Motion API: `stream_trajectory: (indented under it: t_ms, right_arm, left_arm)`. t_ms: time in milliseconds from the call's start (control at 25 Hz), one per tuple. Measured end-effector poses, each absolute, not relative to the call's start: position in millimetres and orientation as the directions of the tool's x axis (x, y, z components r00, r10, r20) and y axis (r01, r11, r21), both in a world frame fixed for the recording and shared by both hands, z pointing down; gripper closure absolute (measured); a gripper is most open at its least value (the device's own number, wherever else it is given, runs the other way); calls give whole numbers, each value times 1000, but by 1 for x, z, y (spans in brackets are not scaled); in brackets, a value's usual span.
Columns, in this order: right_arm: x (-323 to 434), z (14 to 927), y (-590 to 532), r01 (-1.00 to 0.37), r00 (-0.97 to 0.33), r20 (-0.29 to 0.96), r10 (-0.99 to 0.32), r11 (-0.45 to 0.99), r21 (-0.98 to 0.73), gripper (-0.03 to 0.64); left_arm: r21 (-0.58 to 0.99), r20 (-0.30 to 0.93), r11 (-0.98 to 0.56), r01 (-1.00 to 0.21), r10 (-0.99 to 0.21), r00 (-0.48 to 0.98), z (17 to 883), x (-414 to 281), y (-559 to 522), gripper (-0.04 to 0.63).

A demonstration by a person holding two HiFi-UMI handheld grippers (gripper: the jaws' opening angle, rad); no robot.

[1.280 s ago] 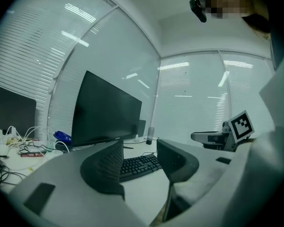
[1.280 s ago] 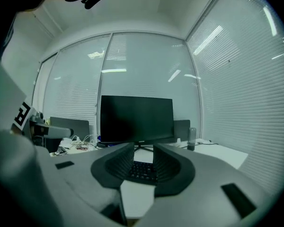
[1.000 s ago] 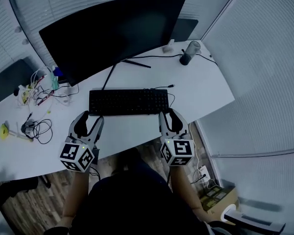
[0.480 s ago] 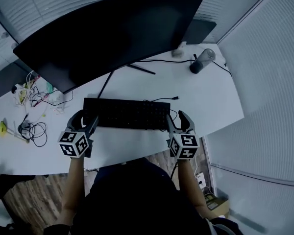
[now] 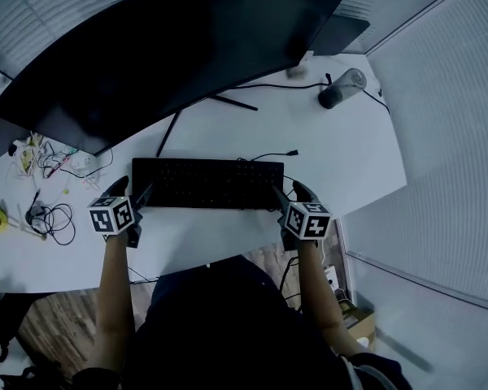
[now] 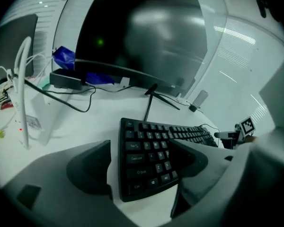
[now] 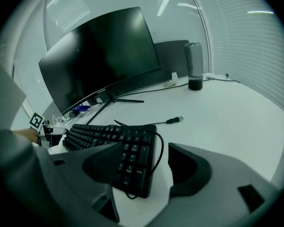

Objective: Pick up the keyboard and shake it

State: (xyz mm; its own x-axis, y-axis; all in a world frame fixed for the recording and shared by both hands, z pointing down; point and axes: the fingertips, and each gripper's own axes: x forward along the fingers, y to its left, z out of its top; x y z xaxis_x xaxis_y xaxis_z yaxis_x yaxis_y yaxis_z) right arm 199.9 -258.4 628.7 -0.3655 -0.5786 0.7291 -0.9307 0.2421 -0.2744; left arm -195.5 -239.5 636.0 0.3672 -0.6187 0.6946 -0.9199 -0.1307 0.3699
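The keyboard (image 5: pixel 207 183) lies flat on the desk (image 5: pixel 342 153), its ends inside the left tongs (image 6: pixel 142 155) and right tongs (image 7: pixel 146 160), which have just been opening wide and clamp nothing yet. The loose cable (image 7: pixel 159 148) curling at the right end could get pinched, making that grip slip

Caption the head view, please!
Left claw and right claw, just opened wider, each straddle a keyboard end on the desk.

left tool (image 5: pixel 134 193): jaws wide, just been opening, keyboard (image 5: pixel 207 183) left end between, not pressed | right tool (image 5: pixel 289 193): likewise, right end | both forearms forward, tools angled down
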Motion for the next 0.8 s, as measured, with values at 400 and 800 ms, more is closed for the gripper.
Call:
stream_trajectory:
  t_ms: [400,800]
  right_arm:
    - [194,660,-261,-906,-423,775,-470,196,-376,325]
    - [186,664,-265,-898,-439,790,-428,196,-394,359]
  left_arm:
    - [385,769,-183,-905,-478,424,660,-187,-244,196]
    - [365,801,-179,-914,-440,406,662,-181,-244,213]
